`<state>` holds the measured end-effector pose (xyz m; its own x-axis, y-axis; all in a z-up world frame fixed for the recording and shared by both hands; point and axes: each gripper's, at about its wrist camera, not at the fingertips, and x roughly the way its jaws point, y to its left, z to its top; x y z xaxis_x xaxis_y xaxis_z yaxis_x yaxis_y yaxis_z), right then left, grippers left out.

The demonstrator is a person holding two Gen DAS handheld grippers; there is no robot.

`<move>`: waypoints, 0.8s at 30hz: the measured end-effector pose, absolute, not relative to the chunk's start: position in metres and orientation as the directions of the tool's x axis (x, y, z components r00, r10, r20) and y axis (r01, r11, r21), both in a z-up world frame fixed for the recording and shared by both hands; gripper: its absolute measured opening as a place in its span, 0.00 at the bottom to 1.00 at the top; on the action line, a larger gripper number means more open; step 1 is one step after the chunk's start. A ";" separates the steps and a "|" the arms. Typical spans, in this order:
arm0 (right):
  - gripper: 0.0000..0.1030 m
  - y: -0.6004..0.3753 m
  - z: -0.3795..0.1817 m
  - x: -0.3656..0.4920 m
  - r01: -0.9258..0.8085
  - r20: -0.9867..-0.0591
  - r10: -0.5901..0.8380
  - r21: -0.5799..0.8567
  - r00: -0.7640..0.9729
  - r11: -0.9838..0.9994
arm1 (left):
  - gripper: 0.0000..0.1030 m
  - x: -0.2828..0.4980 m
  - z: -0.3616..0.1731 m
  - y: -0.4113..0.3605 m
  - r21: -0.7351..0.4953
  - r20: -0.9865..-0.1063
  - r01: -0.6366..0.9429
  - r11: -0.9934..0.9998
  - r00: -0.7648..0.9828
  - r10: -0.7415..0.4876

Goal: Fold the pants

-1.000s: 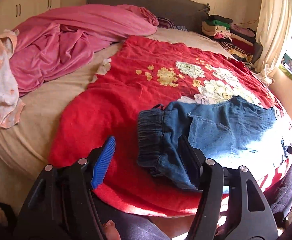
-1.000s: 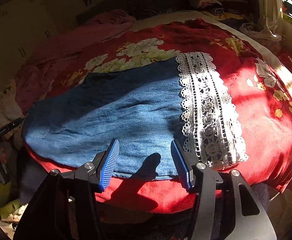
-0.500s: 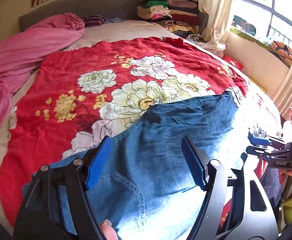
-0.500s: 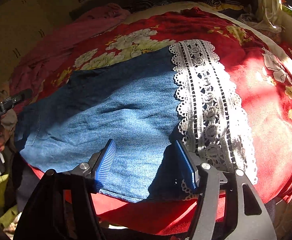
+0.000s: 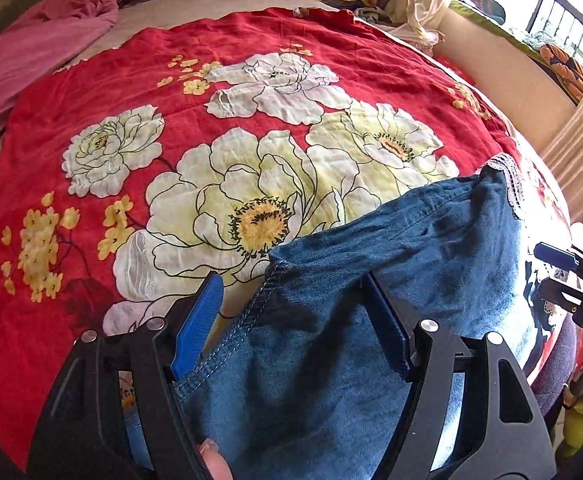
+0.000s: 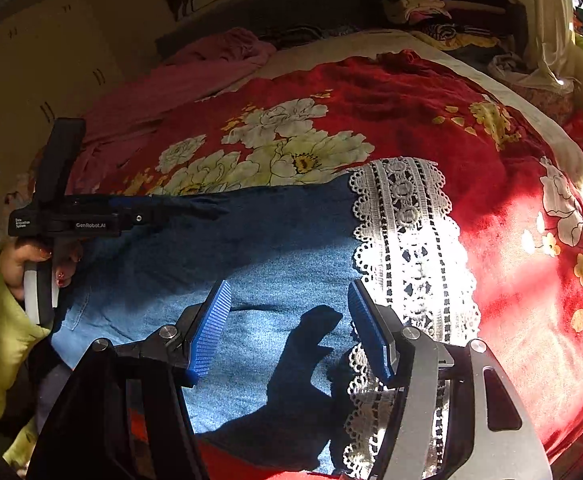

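Note:
Blue denim pants (image 5: 371, 320) with a white lace hem (image 6: 407, 240) lie flat along the near edge of a red flowered bedspread (image 5: 251, 80). My left gripper (image 5: 291, 300) is open and hovers over the crotch seam, its jaws on either side of the denim. My right gripper (image 6: 287, 312) is open over the leg end beside the lace, casting a shadow on the denim (image 6: 251, 260). The left gripper also shows in the right wrist view (image 6: 91, 220) at the far left. The right gripper's tip shows in the left wrist view (image 5: 563, 264).
A pink blanket (image 5: 31, 60) is bunched at the bed's far left. Stacked clothes (image 6: 423, 4) sit by the headboard. A curtain and window (image 5: 551, 20) are at the right. Wardrobe doors (image 6: 31, 80) stand at the left.
My left gripper has swung right from the waistband to the crotch seam. My right gripper has moved forward onto the leg, closer to the lace.

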<state>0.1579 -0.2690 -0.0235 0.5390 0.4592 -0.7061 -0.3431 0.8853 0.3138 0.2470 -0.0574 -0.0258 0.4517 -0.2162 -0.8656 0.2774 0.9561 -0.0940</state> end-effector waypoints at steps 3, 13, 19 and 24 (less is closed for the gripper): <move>0.58 -0.269 -0.037 0.163 -0.310 -0.727 0.453 0.335 0.516 0.890 | 0.28 0.249 -0.036 -0.061 -0.118 -0.870 0.290 0.950 0.431 -0.240; 0.58 -0.270 -0.042 0.157 -0.315 -0.725 0.455 0.332 0.517 0.889 | 0.06 0.257 -0.039 -0.044 -0.189 -0.831 0.187 0.964 0.493 -0.258; 0.58 -0.308 0.005 0.169 -0.326 -0.613 0.513 0.398 0.601 0.857 | 0.12 0.253 -0.039 -0.035 -0.234 -0.808 0.174 0.956 0.512 -0.291; 0.58 -0.349 -0.013 0.237 -0.235 -0.652 0.537 0.495 0.535 0.836 | 0.15 0.250 -0.038 -0.035 -0.230 -0.807 0.176 0.957 0.516 -0.288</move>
